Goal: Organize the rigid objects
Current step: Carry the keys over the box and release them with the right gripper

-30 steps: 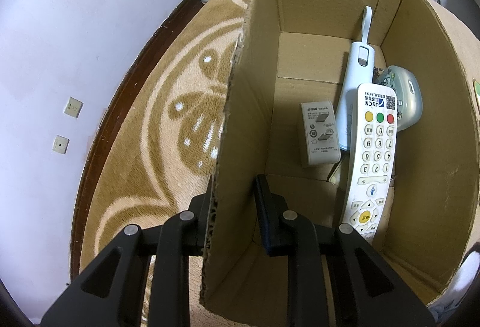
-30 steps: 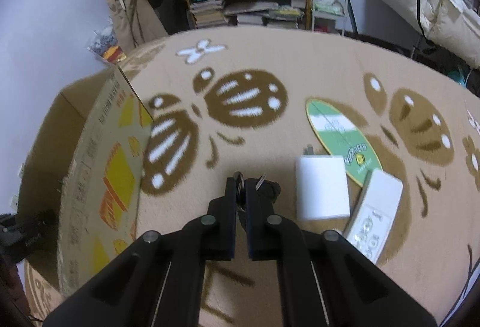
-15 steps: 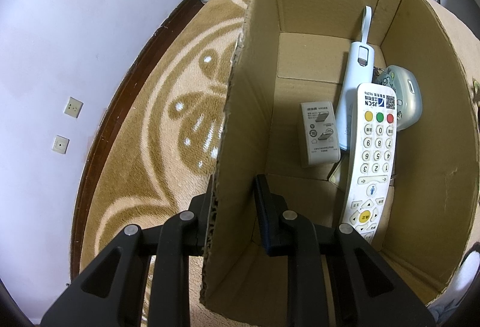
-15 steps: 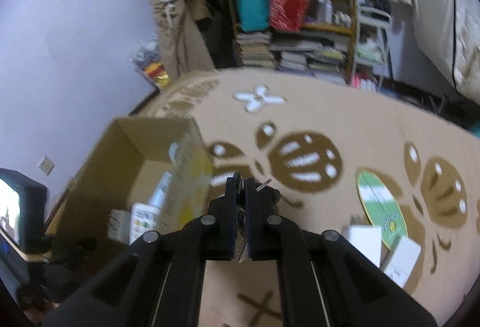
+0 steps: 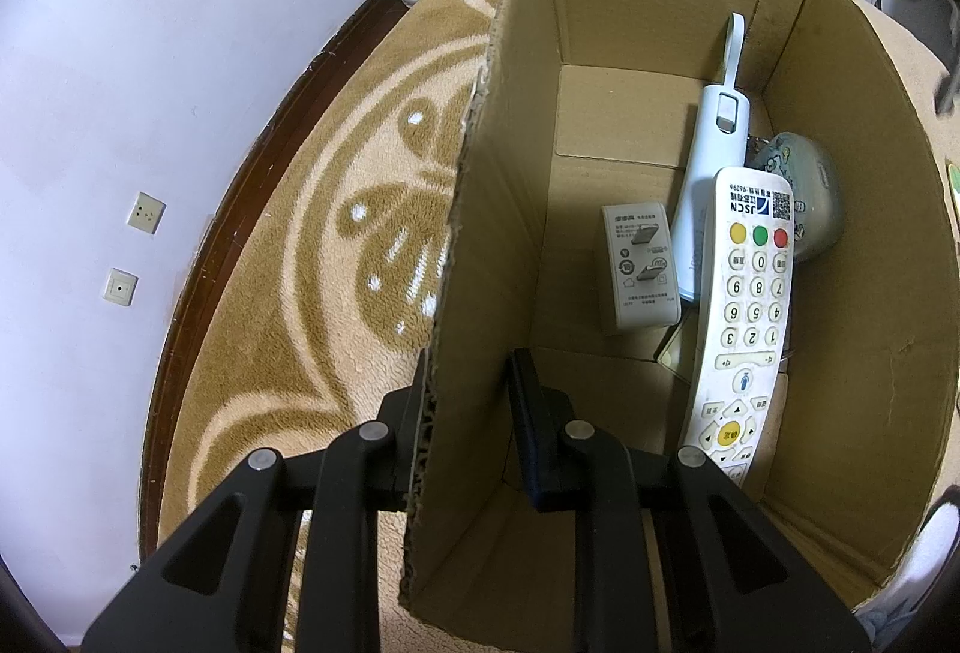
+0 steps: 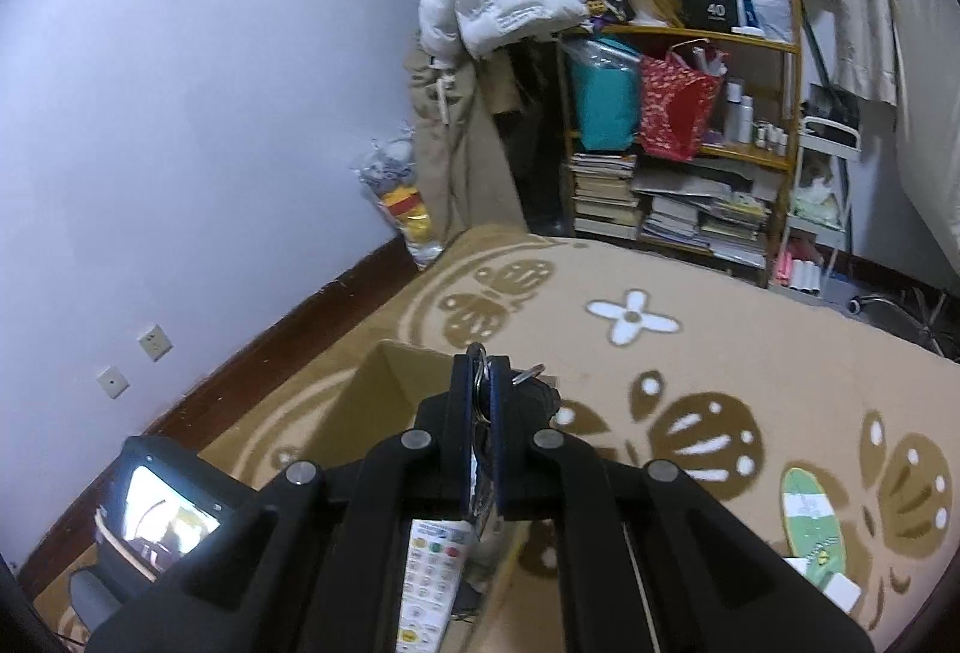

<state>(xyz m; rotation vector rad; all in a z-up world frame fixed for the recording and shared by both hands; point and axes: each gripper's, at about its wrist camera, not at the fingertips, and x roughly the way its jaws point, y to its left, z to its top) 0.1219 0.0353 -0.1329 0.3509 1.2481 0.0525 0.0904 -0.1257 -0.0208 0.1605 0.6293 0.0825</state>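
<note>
With the right hand-held gripper (image 6: 480,407) pinching a key ring (image 6: 477,383), the cardboard box (image 6: 384,383) lies directly below at lower centre; left hand-held gripper (image 5: 465,407) clamps its wall.

Remote (image 5: 741,317) in box (image 5: 600,5); charger (image 5: 639,266) beside.

I see a matt corrugated cardboard box (image 5: 630,23) with rough torn edges, a smooth glossy plastic remote (image 5: 741,329), fuzzy pile carpet (image 5: 288,263), shiny metal keys (image 6: 480,389) and matt black plastic gripper fingers (image 5: 534,437).
</note>
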